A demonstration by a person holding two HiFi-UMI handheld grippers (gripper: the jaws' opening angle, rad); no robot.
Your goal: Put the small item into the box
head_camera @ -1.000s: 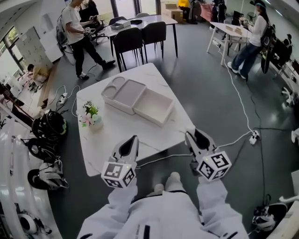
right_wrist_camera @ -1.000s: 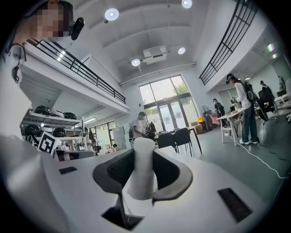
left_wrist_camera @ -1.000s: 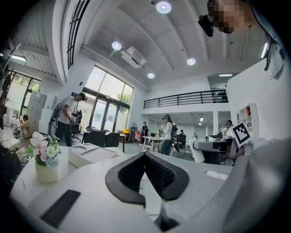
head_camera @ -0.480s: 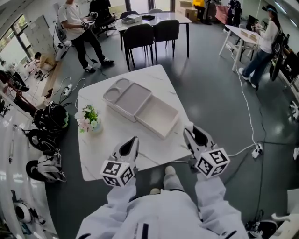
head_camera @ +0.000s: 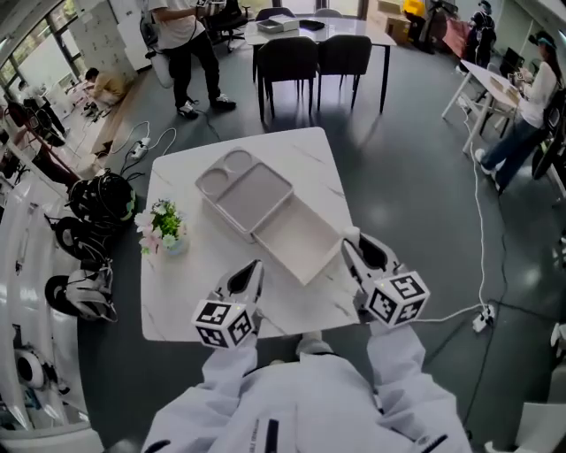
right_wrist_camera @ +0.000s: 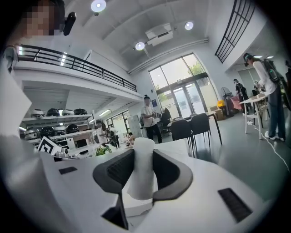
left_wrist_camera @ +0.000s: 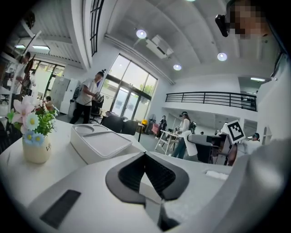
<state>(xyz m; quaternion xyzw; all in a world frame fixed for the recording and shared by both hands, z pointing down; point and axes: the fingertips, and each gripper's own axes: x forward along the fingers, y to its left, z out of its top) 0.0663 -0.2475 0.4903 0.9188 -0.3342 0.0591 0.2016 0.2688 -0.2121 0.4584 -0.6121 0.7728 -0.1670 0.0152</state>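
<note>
White table (head_camera: pixel 187 285) w/ open box (head_camera: pixel 298 239), flower vase (head_camera: pixel 164 234); grey-floored office rm.

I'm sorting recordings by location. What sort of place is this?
Probably an open-plan lab or workshop hall: work tables with chairs, loose trailing cables, and helmets heaped at one side.

Open-plan office hall, white desk (head_camera: pixel 186 283), black chairs (head_camera: pixel 287 57) at a far desk (head_camera: pixel 340 25), tall windows (left_wrist_camera: pixel 129 86), mezzanine railing (left_wrist_camera: pixel 204 98), helmets (right_wrist_camera: pixel 53 112) on shelves (right_wrist_camera: pixel 54 119), cables (head_camera: pixel 482 203) across grey floor (head_camera: pixel 398 159), people standing (head_camera: pixel 181 26).
</note>
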